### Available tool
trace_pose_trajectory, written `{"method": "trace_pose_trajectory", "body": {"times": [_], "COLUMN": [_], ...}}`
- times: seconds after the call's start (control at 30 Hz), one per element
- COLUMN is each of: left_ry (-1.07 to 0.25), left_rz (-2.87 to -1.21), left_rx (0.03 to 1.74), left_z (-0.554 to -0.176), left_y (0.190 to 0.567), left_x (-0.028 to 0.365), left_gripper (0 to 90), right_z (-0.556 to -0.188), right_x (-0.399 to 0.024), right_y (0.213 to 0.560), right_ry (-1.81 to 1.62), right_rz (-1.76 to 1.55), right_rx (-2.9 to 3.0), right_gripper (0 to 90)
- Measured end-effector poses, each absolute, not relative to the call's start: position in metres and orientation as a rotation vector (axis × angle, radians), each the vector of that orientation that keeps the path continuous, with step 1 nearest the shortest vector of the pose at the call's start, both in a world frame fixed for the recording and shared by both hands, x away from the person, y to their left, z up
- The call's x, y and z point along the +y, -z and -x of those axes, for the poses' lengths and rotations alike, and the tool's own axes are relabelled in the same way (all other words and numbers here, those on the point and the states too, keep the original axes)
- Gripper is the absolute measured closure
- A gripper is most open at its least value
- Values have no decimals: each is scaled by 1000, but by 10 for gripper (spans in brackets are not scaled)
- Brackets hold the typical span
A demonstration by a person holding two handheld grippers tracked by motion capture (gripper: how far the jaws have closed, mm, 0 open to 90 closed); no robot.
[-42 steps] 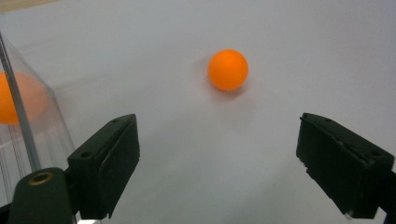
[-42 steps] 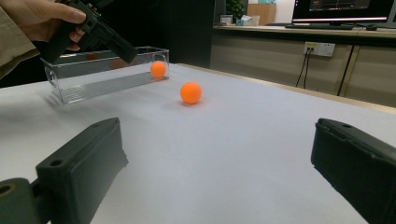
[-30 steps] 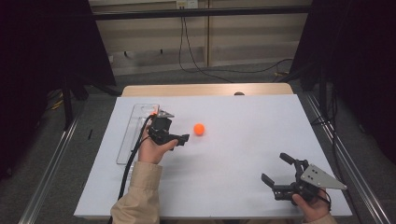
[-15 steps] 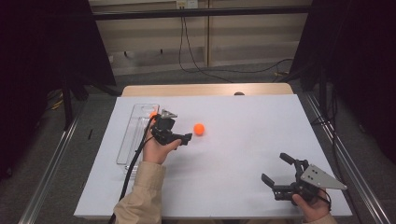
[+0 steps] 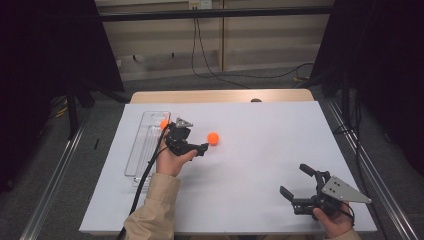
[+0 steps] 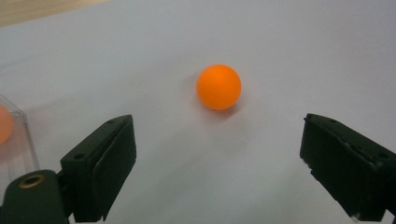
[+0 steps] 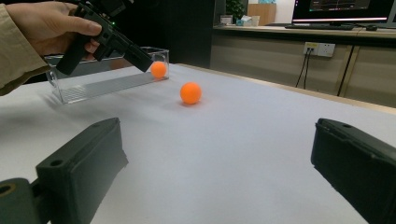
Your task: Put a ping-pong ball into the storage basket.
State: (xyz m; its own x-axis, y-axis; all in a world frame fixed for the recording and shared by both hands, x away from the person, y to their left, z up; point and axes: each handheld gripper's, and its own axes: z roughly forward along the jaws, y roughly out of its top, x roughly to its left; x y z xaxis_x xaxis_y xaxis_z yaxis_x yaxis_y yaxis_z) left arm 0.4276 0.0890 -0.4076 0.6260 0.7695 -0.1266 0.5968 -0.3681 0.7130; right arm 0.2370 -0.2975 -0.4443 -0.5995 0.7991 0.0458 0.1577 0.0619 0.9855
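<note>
Orange ball [image 5: 213, 138]: mid-bench, loose, just ahead of your left tool [image 5: 197, 145], jaws wide, empty. Right tool [image 5: 296, 181]: wide, near bench's right front corner.

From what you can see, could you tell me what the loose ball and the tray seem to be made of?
Ball: probably light plastic, like a table-tennis ball; matte orange, smooth, only a soft sheen.
Tray: likely clear acrylic; the second ball shows through its glossy wall, and the edges catch light.

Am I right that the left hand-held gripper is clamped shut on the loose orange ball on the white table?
Not quite. The left hand-held gripper is open, its jaws wide apart, and the small round orange ball lies untouched on the white table ahead of them, as the left gripper view shows.
</note>
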Motion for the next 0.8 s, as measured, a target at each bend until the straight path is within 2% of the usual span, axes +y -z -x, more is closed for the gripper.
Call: {"method": "trace_pose_trajectory", "body": {"times": [0.8], "left_ry": [-321], "left_rz": [-2087], "left_rx": [1049], "left_z": [-429], "left_y": [412], "left_x": [80], "left_gripper": [105], "right_z": [-237], "right_x": [-297], "right_y": [444], "right_ry": [-1582], "right_rz": [-956], "right_rx": [1815], "right_gripper": [24]}}
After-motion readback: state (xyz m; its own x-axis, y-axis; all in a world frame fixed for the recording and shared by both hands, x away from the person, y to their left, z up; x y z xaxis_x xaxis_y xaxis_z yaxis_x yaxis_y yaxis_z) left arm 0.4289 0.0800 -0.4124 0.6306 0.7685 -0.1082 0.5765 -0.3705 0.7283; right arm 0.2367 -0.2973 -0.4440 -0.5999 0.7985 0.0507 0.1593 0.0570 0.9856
